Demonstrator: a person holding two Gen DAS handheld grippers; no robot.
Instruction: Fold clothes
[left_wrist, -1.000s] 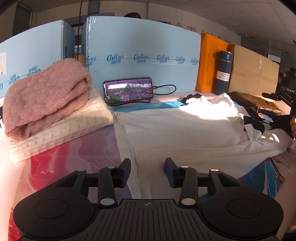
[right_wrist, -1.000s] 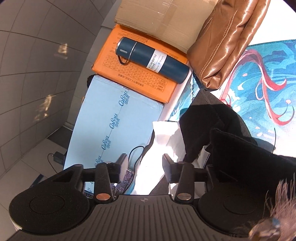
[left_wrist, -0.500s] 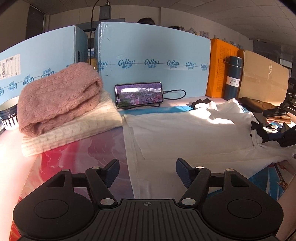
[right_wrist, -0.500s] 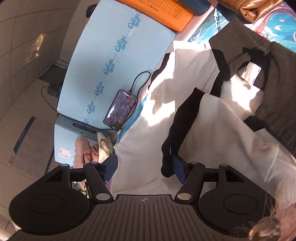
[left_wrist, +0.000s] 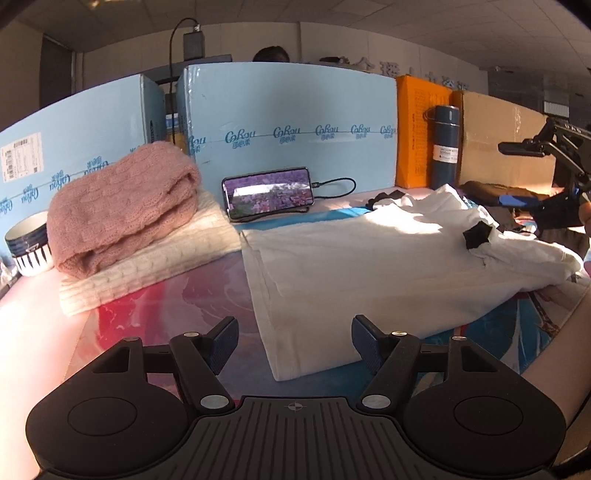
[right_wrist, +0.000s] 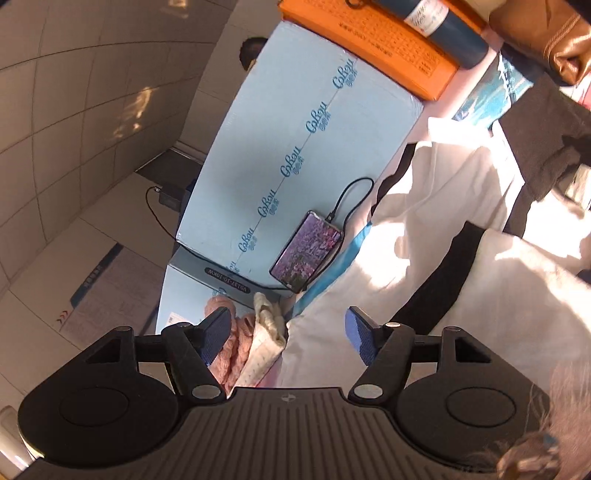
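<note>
A white garment with black cuffs (left_wrist: 369, 266) lies partly folded on a printed mat (left_wrist: 177, 306); it also shows in the right wrist view (right_wrist: 480, 295). My left gripper (left_wrist: 293, 343) is open and empty, just in front of the garment's near corner. My right gripper (right_wrist: 288, 336) is open and empty, held above the garment's right side; it also shows at the far right of the left wrist view (left_wrist: 546, 177). A folded pink sweater (left_wrist: 122, 206) rests on a folded cream sweater (left_wrist: 147, 266) at the left.
Light blue boxes (left_wrist: 288, 122) wall the back. A phone (left_wrist: 267, 192) with a cable leans against them. An orange box (left_wrist: 421, 133), a dark blue flask (left_wrist: 445, 147) and a cardboard box (left_wrist: 502, 144) stand back right. A striped bowl (left_wrist: 27, 240) sits far left. A brown bag (right_wrist: 554, 40) lies at the right.
Both grippers have opened wider. My left gripper has pulled back from the garment. My right gripper has swung from the bag and flask toward the white garment and lifted.
</note>
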